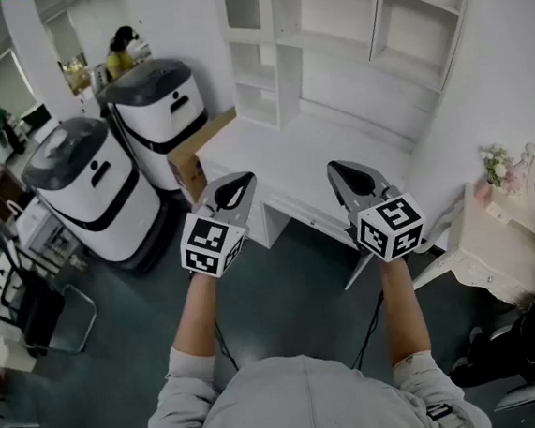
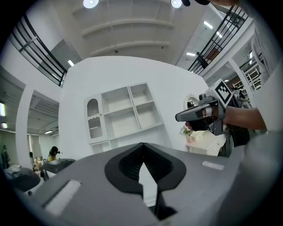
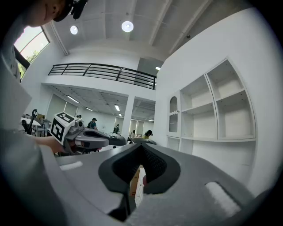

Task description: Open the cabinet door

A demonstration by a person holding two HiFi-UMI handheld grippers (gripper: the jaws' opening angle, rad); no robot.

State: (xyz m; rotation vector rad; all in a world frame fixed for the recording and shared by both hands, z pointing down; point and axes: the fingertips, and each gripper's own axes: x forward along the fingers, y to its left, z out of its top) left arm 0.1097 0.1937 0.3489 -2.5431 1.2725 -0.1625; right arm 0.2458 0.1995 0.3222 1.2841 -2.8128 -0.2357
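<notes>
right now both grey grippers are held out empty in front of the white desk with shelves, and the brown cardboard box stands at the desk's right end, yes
No: the brown cardboard box stands at the left end of the white desk with shelves, as the head view shows. The rest holds: the left gripper and right gripper are held out empty in front of it.

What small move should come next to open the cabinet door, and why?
Probably bring the left gripper forward and up toward the arched cabinet door, opening its jaws on the way. Both it and the right gripper are shut, empty, and clearly apart from the door.
</notes>
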